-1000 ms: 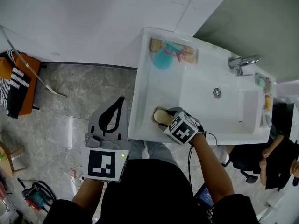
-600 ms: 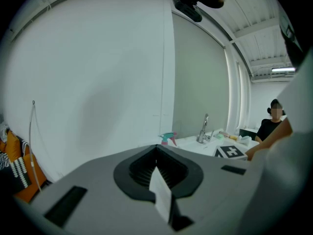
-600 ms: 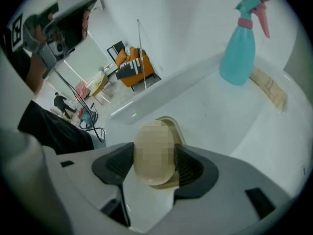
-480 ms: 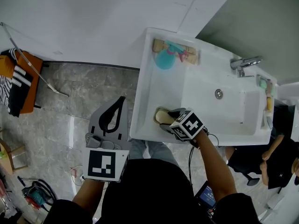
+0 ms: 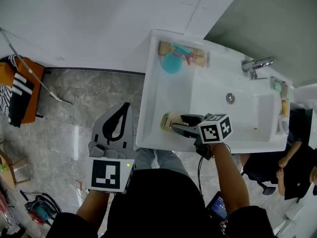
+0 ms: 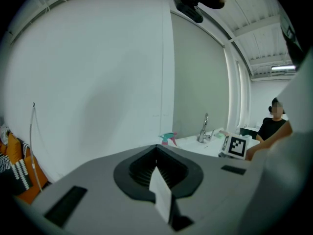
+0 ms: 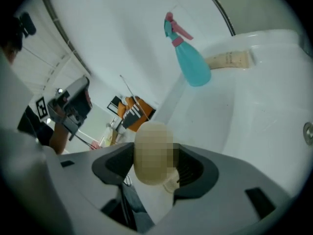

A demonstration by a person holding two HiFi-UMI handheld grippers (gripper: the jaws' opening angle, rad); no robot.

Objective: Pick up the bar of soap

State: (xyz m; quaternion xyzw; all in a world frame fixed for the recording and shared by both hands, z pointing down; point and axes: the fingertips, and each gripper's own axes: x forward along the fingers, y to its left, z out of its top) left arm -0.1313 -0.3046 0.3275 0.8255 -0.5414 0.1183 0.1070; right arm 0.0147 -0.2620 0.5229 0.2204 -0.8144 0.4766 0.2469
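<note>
The bar of soap (image 5: pixel 167 119) is a pale beige oval at the front left of the white sink (image 5: pixel 148 133). My right gripper (image 5: pixel 179 124) reaches in from the right and is shut on the bar's near end. In the right gripper view the bar of soap (image 7: pixel 152 153) fills the gap of the right gripper (image 7: pixel 154 166), though a mosaic patch blurs it. My left gripper (image 5: pixel 126 108) hangs over the grey floor to the left of the sink, jaws shut, holding nothing. The left gripper (image 6: pixel 156 153) points at the wall.
A teal spray bottle (image 5: pixel 172 61) and a beige tube (image 5: pixel 198 58) lie at the sink's back left. The tap (image 5: pixel 255 66) and drain (image 5: pixel 230 98) are to the right. A person in black (image 5: pixel 292 167) sits beyond. Orange furniture with striped cloth (image 5: pixel 20 90) stands far left.
My right gripper has swung round, its marker cube moving right, with the soap still at its jaws. The left gripper has hardly moved.
</note>
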